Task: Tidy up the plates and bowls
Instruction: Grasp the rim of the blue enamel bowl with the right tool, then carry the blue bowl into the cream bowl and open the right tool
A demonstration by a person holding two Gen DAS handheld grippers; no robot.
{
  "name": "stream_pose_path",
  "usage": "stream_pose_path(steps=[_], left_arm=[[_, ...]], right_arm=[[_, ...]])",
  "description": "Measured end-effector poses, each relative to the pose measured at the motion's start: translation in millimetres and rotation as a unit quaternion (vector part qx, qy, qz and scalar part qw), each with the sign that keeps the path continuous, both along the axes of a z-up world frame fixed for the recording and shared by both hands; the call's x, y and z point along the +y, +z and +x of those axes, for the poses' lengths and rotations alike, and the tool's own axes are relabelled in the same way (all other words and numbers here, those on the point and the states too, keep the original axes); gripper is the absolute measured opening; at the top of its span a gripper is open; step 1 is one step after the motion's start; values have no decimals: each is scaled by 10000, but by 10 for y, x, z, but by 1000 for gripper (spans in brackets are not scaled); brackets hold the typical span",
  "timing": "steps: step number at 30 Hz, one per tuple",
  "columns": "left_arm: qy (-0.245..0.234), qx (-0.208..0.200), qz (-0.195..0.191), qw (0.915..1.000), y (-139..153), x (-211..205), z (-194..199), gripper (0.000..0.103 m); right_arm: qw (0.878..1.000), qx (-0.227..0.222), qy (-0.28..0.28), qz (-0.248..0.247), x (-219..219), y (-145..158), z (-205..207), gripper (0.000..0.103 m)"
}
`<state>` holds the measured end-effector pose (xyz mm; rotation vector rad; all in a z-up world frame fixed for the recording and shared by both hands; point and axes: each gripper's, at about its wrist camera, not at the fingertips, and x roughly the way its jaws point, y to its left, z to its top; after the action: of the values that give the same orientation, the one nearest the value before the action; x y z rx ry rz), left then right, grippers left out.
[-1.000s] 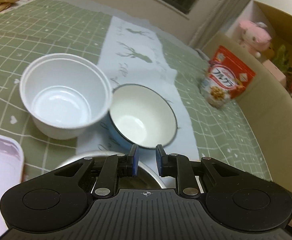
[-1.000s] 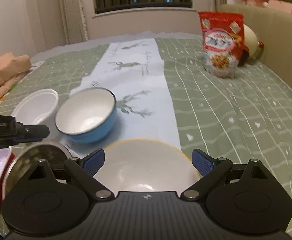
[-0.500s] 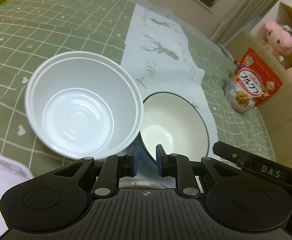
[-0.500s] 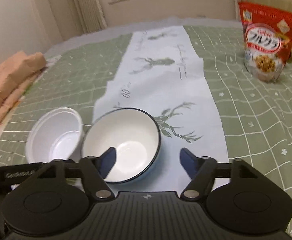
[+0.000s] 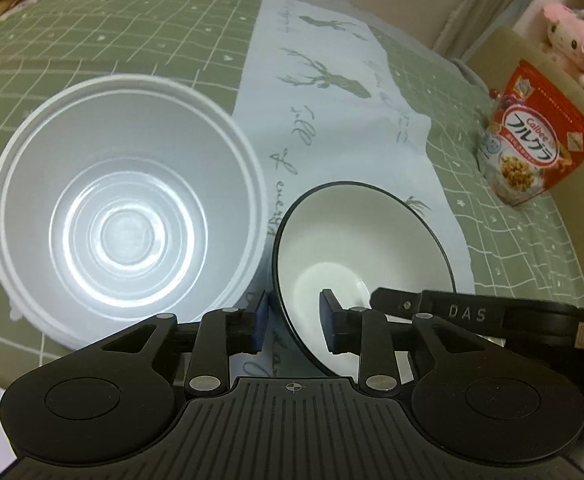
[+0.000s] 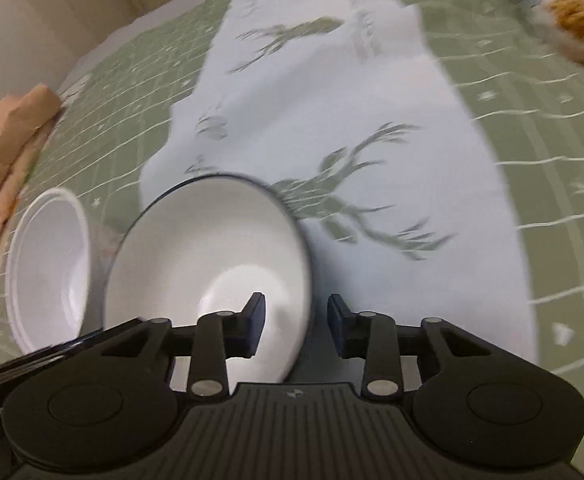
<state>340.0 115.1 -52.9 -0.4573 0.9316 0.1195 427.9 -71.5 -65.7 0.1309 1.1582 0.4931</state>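
Left tongs [image 5: 295, 322]: half open, jaws just been widening; they straddle the near-left wall of the dark-rimmed bowl [image 5: 356, 248] without pressing it.
Right tongs [image 6: 296, 326]: jaws just been closing, now at their tightest, gripping the same bowl's right wall, I judge.
Bowl: tilted, on the deer-print runner [image 5: 332, 92], near me.
Plastic bowl [image 5: 127, 220]: upright, just left of it, empty, untouched.
Done: nothing stacked that I can see.
Left: I judge this bowl is being picked up to be nested or moved; the plastic bowl remains.
Hidden: both bowls' undersides; the near table edge behind my tongs; no plates in view.
Blurred: the right view smears the cereal bag [image 5: 532, 152].
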Motion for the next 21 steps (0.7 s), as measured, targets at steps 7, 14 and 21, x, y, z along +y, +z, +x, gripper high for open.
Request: stream_pose_path(steps=[7, 14, 21], left_arm=[[-360, 195, -160, 9990, 15, -384, 125, 36], [-650, 266, -112, 9975, 10, -877, 337, 36], [-613, 319, 174, 9975, 57, -1070, 435, 36]], right_arm=[[9982, -567, -142, -117, -390, 199, -132, 33], [9960, -544, -703, 97, -1040, 149, -101, 33], [9955, -436, -769, 342, -1239, 31, -113, 35]])
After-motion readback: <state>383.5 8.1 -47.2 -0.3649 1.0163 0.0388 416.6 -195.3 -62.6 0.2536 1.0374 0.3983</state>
